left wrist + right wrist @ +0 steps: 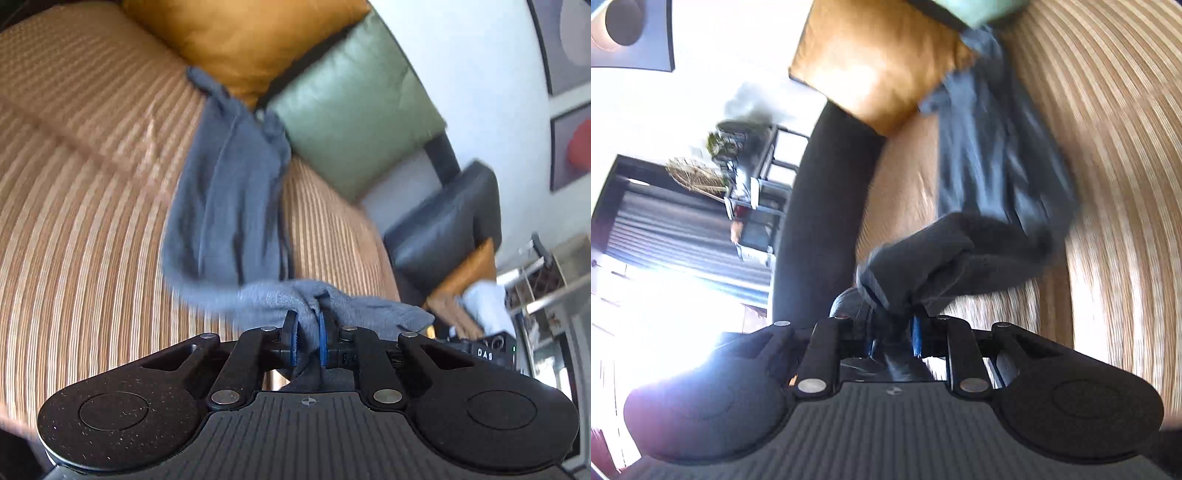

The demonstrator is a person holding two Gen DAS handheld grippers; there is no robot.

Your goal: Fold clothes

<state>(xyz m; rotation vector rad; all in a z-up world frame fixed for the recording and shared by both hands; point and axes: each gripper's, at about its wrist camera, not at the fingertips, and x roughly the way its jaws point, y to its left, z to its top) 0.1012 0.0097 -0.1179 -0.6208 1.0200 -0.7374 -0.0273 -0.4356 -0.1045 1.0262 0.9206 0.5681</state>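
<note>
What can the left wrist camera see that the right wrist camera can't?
Only the left view shows the whole green cushion and wall pictures. Only the right view shows a bright window with blinds and a shelf with plants. Both show the grey garment, the striped sofa, an orange cushion, and a hand-held gripper pinching cloth.

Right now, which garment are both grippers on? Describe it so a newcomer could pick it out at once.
Start at the striped tan sofa seat. Running along it from the orange cushion and green cushion toward the cameras is the grey-blue garment, pinched by the left gripper and right gripper. It is the only soft, rumpled grey-blue cloth there; its neighbours are smooth cushions.
</note>
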